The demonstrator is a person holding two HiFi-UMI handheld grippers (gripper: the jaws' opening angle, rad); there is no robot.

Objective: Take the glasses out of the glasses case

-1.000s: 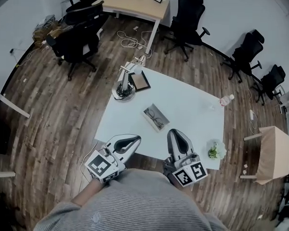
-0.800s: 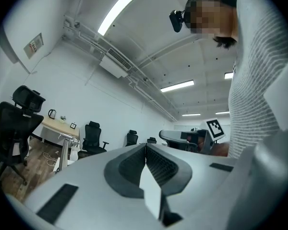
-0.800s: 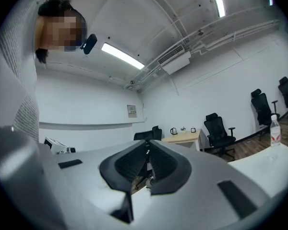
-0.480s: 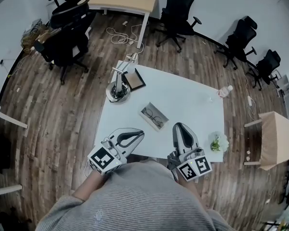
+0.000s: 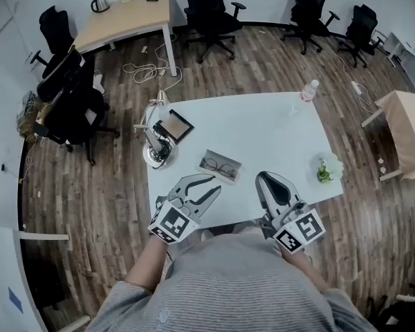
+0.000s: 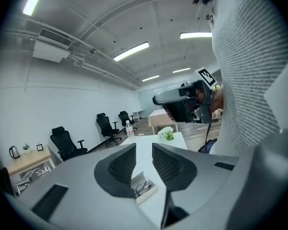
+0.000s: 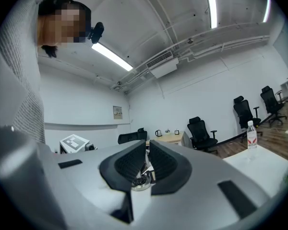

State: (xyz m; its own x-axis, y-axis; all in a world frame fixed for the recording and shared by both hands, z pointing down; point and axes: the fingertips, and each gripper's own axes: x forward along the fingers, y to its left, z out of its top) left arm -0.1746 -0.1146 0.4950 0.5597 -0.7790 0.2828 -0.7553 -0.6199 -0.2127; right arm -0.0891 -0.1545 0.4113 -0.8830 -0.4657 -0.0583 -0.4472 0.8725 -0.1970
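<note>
The open glasses case (image 5: 235, 171) lies on the white table (image 5: 263, 126) with the glasses (image 5: 218, 166) inside it. My left gripper (image 5: 211, 184) hovers near it, jaws apart and empty. My right gripper (image 5: 271, 179) has its jaws almost together, holding nothing.

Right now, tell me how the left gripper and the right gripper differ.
The left gripper has its jaws apart; the right gripper has them all but closed. The left gripper aims at the open glasses case, seen in its gap; the right gripper aims toward the lamp base. Both are empty, over the table near its edge.
</note>
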